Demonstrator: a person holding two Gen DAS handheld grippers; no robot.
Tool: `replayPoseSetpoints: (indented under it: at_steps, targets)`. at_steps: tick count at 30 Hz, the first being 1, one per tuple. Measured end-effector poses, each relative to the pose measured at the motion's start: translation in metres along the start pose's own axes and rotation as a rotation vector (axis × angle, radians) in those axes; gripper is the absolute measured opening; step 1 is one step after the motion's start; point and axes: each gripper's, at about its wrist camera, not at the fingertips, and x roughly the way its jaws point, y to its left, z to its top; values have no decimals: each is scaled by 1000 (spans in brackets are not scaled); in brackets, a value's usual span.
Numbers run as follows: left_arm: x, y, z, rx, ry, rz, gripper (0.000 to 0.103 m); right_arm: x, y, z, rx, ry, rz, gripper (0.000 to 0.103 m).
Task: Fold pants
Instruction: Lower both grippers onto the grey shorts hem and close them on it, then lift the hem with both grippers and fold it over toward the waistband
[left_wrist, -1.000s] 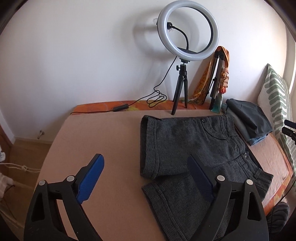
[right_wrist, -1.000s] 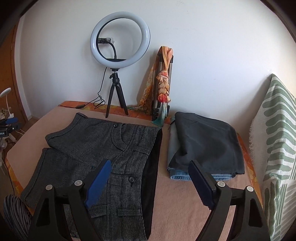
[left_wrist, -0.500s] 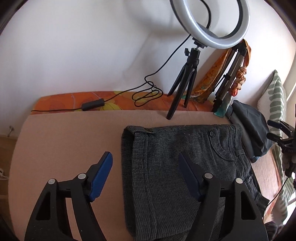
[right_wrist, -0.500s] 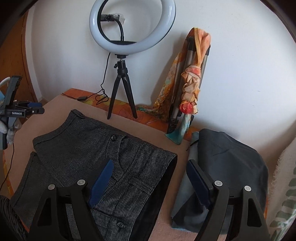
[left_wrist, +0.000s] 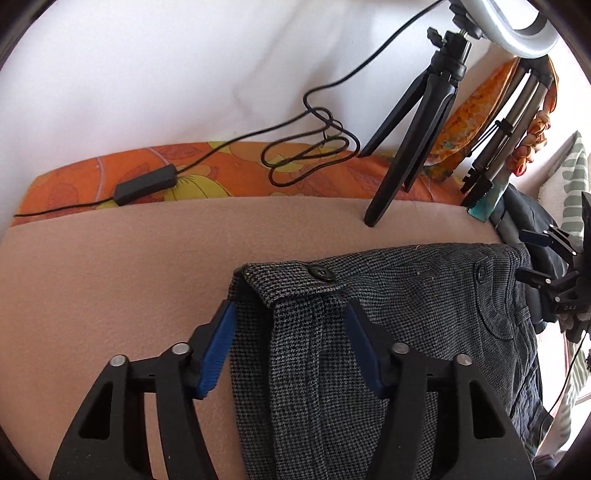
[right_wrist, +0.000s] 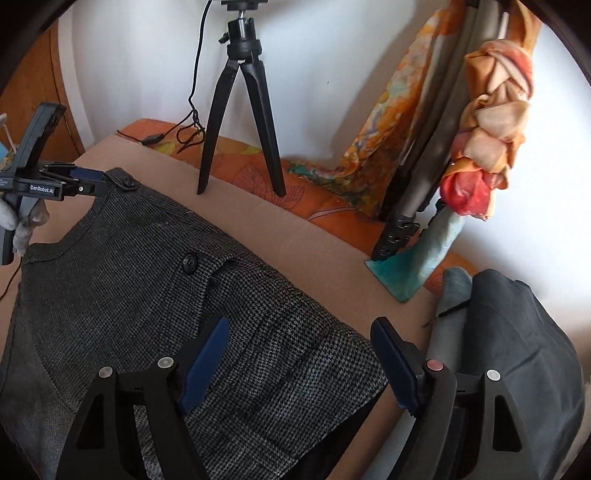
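Note:
Dark grey houndstooth pants (left_wrist: 399, 317) lie flat on the beige blanket (left_wrist: 122, 266); they also show in the right wrist view (right_wrist: 155, 288). My left gripper (left_wrist: 288, 347) is open, its blue pads straddling the far corner of a leg hem with a buttoned tab. My right gripper (right_wrist: 299, 365) is open, its pads straddling the far corner of the waistband. In the right wrist view the left gripper (right_wrist: 88, 181) sits at the hem corner at left. In the left wrist view the right gripper (left_wrist: 532, 258) sits at the waist end.
A ring-light tripod (right_wrist: 240, 122) with its cable (left_wrist: 303, 147) stands on the far edge of the bed. A second tripod with a floral cloth (right_wrist: 480, 122) leans on the wall. Folded dark clothes (right_wrist: 517, 354) lie right of the pants. A striped pillow (left_wrist: 569, 188) is far right.
Both grippers have moved forward and down from above the bed to the far edge of the pants. Each now straddles a corner. Both stay open, the left one narrower than before.

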Motion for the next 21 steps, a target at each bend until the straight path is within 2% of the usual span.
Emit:
replayPoseSetpoints:
  at_steps: [2,4,7,10,12,14,15,17,21]
  targets:
    - [5,1,2,-4,12,-13,47,10,1,2,-16,17,4,81]
    - [6,3,4,2,21,-43,33,21,0,3,-25,40,5,81]
    - [11,4,9,30,38,-56,20,33,-1,1,-36,72,9,81]
    - [9,3,13,61,28,-100,11,39,-3,-1,-35,80,26,77]
    - [5,1,15,87,5,-98,9,40,-7,-2,-23,80,44,65]
    - [0,1,17,99,-27,-100,7,40,-11,-3,1,81,73,36]
    - [-3,2,17,96,-42,-101,7,40,-12,-3,9,80,80,33]
    - [-6,6,20,87,-60,-99,7,38,-9,-2,-4,72,70,19]
    - [-1,6,25,112,-74,-49,7,34,-14,8,0,31,35,11]
